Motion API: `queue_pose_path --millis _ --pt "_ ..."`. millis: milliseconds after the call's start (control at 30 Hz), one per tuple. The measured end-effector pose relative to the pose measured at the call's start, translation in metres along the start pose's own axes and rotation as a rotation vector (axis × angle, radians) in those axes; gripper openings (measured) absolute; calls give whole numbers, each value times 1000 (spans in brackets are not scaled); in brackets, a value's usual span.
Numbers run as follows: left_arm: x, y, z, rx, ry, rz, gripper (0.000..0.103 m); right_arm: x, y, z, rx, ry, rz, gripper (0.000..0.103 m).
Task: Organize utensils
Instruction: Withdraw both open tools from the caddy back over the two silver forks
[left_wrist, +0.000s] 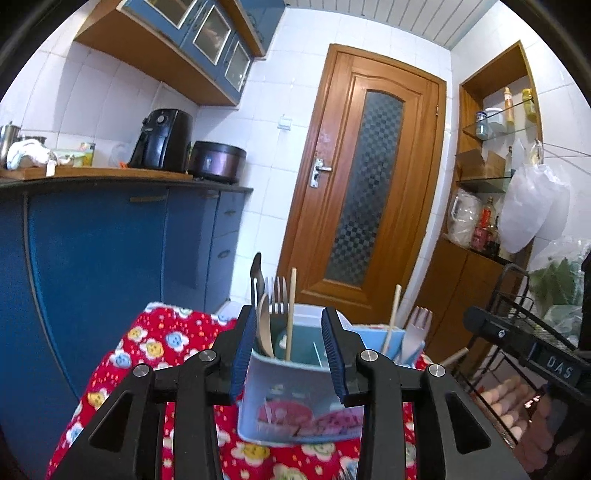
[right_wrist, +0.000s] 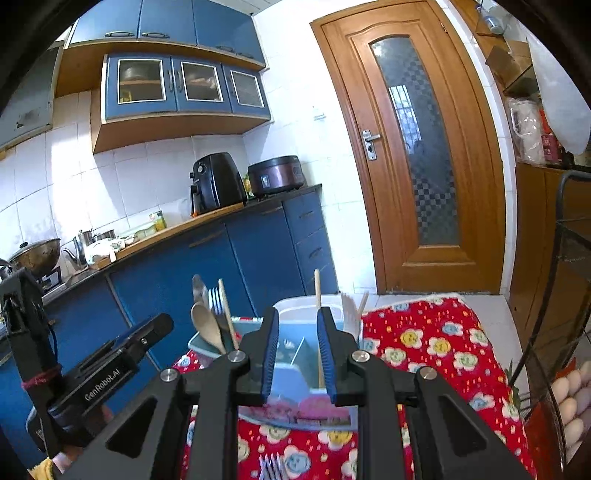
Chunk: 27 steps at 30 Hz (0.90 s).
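A light blue utensil holder stands on a red flowered cloth. Its left part holds a wooden spoon, a metal fork and a chopstick; the right part holds a chopstick and a white plastic fork. My left gripper is open, its blue pads either side of the holder's left part. My right gripper is open over the holder, a chopstick near its right pad. A fork head lies on the cloth below it.
Blue kitchen cabinets with an air fryer and a cooker stand left. A wooden door is behind. A black wire rack with eggs stands right of the table.
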<state>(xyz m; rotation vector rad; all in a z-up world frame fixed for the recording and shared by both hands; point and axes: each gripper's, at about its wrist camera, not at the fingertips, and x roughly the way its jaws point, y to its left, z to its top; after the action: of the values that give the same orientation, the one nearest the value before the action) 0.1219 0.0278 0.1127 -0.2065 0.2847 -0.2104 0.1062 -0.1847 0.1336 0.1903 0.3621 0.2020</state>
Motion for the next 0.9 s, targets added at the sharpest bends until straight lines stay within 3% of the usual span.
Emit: queue_pose_path --millis 367,900 --pt "-41 -3 -14 5 78 -13 38 -25 6 -30 7 78 -1 28" --pt "-57 5 -50 -12 198 26 38 -27 10 -76 5 236 -18 28"
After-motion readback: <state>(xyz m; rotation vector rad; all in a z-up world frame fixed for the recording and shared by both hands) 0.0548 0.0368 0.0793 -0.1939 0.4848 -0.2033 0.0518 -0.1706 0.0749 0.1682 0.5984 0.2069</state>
